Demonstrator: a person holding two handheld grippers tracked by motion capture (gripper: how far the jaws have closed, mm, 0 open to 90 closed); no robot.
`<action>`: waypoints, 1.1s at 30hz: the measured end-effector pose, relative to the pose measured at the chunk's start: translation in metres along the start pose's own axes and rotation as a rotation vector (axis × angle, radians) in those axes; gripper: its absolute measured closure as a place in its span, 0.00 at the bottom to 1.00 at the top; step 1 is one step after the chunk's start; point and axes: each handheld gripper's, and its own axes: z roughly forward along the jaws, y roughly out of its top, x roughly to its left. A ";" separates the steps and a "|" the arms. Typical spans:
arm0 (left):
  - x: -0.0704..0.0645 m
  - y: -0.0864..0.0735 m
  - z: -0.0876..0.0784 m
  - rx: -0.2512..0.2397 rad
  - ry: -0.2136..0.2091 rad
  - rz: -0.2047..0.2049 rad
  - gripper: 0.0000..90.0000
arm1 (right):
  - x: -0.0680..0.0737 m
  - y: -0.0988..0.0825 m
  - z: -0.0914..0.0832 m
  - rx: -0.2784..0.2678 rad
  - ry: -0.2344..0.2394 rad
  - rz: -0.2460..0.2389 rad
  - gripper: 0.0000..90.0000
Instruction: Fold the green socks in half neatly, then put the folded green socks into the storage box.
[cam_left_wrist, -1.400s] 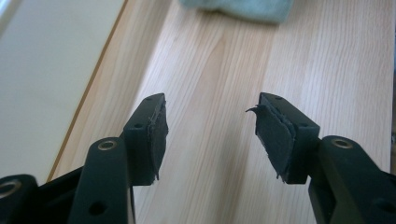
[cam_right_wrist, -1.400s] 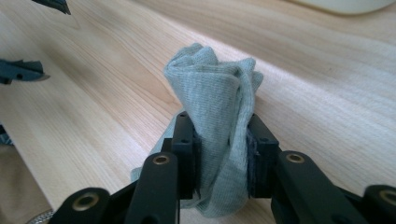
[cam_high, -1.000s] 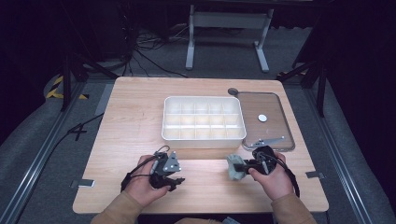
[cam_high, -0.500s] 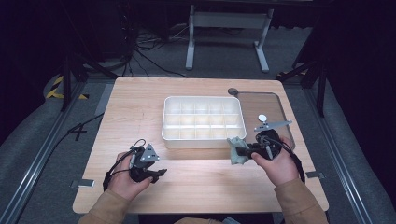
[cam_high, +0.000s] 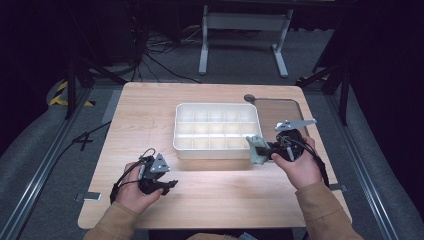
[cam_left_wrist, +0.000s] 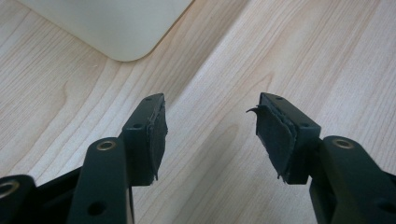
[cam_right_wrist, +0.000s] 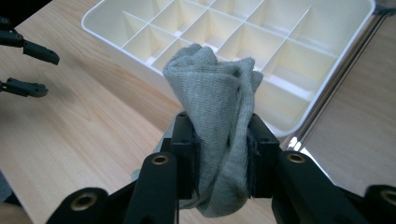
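From up high, the wooden table (cam_high: 150, 110) has a white divided tray (cam_high: 218, 130) sitting in the middle, with a brownish flat lid (cam_high: 280, 112) tucked just beside its right edge. The right gripper (cam_high: 259, 149) hangs at the tray's front right corner with a grey cloth (cam_high: 257, 150) bunched in its tip. The left gripper (cam_high: 170, 184) sits low over bare wood, down left of the tray, jaws apart.

Left gripper view: the left gripper (cam_left_wrist: 210, 126) has its jaws spread wide with just wood grain between them, and a rounded tray corner (cam_left_wrist: 126, 42) up top.

Right gripper view: the right gripper (cam_right_wrist: 219, 140) is clamped on the grey cloth (cam_right_wrist: 215, 93), which puffs up above the jaws in front of the tray's (cam_right_wrist: 116, 14) compartments. The other gripper's (cam_right_wrist: 28, 67) tips poke in at far left.
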 end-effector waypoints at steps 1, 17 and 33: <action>0.000 0.000 0.000 0.001 0.001 -0.001 0.49 | -0.001 0.001 0.000 -0.001 -0.008 -0.004 0.77; 0.004 -0.017 -0.013 -0.018 0.045 -0.061 0.50 | -0.011 0.029 0.003 -0.012 -0.078 -0.098 0.76; 0.004 -0.038 -0.028 -0.020 0.076 -0.115 0.50 | -0.025 0.062 0.021 0.040 -0.116 -0.152 0.75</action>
